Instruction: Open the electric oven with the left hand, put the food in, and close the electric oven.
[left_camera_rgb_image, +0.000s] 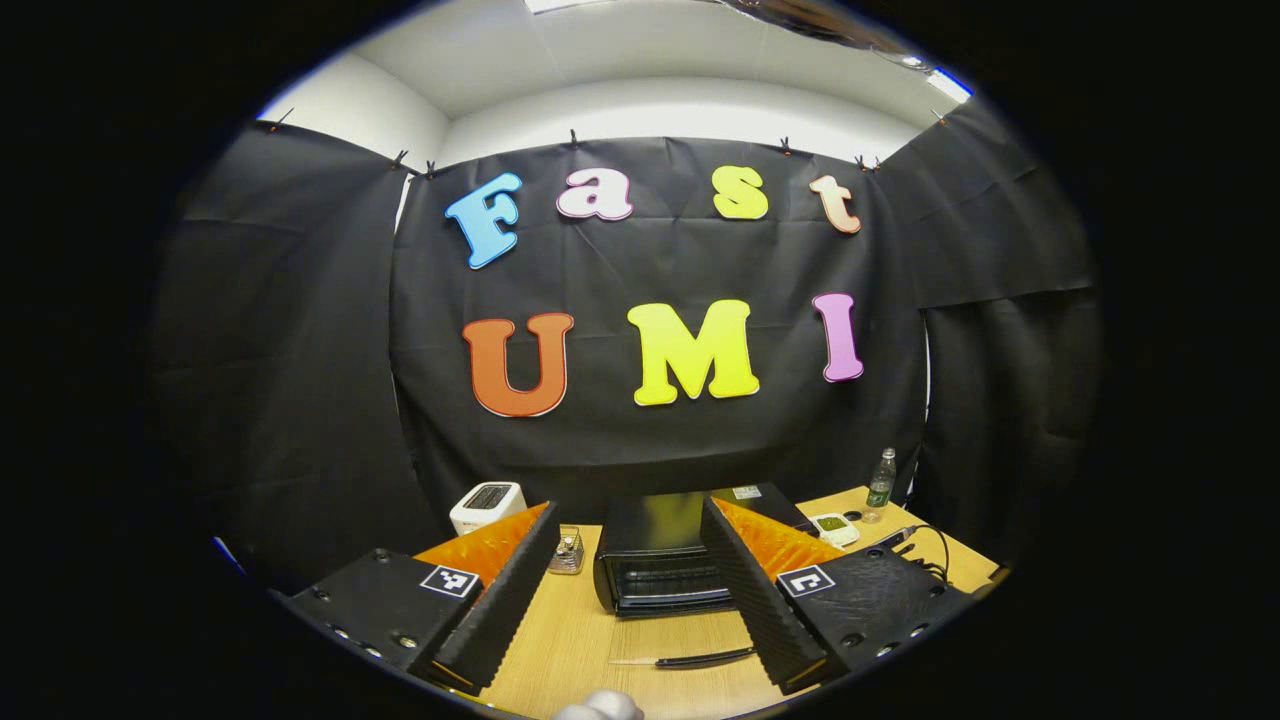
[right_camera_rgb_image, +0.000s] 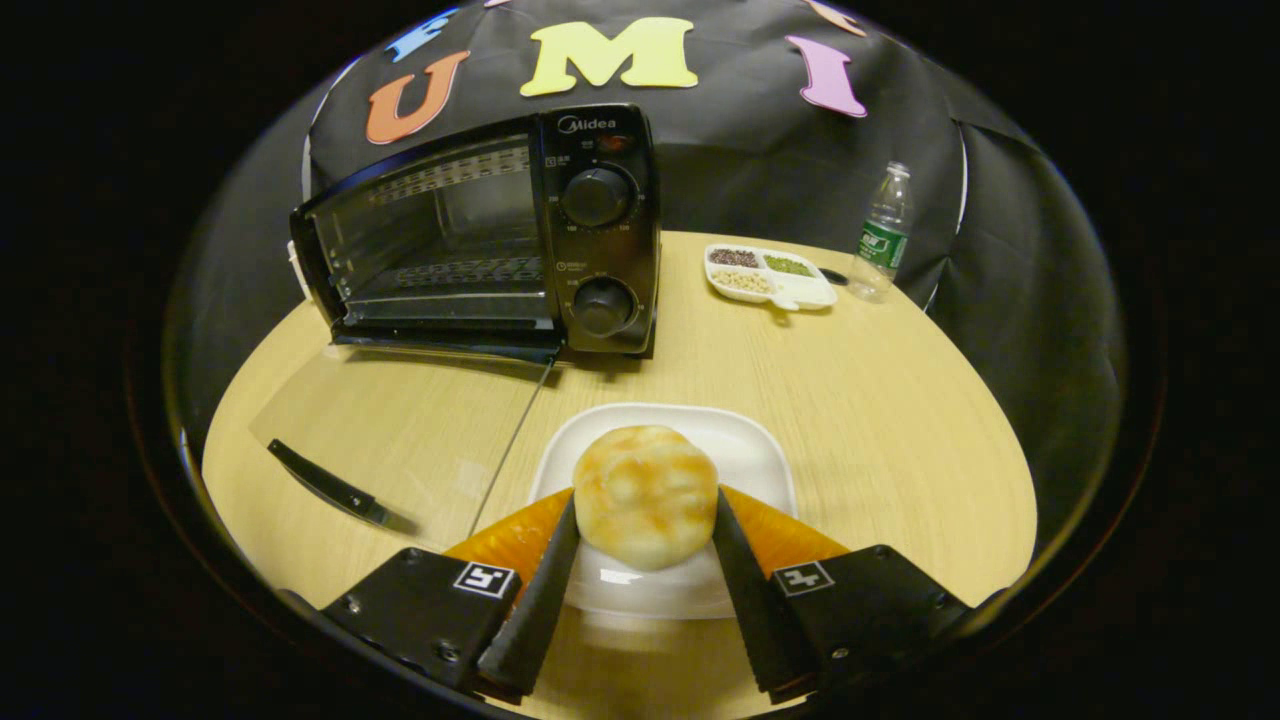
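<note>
In the right gripper view, the right tongs (right_camera_rgb_image: 645, 560) are closed on a round bun (right_camera_rgb_image: 645, 508), each finger pressed against one side of it. The bun is held over a white square plate (right_camera_rgb_image: 752, 448) on the wooden table (right_camera_rgb_image: 880, 400). Ahead and to the left of these tongs the black electric oven (right_camera_rgb_image: 480, 235) is seen with its glass door (right_camera_rgb_image: 390, 420) folded down flat onto the table, the door handle (right_camera_rgb_image: 330, 487) lying nearest the tongs on the left. The cavity is open, with a rack visible inside. The open door edge lies just left of the plate. Ahead to the right, a white divided tray of grains (right_camera_rgb_image: 768, 275) and a plastic bottle (right_camera_rgb_image: 882, 235) are set well apart from the tongs.

In the left gripper view, the left tongs (left_camera_rgb_image: 625, 600) are spread wide with nothing between the fingers. The oven (left_camera_rgb_image: 655, 555) is seen straight ahead between them, with the handle (left_camera_rgb_image: 705, 657) close in front. A white toaster (left_camera_rgb_image: 487, 505) and a small glass jar (left_camera_rgb_image: 567, 550) are seen ahead to the left, and a black cable (left_camera_rgb_image: 930, 545) to the right.
</note>
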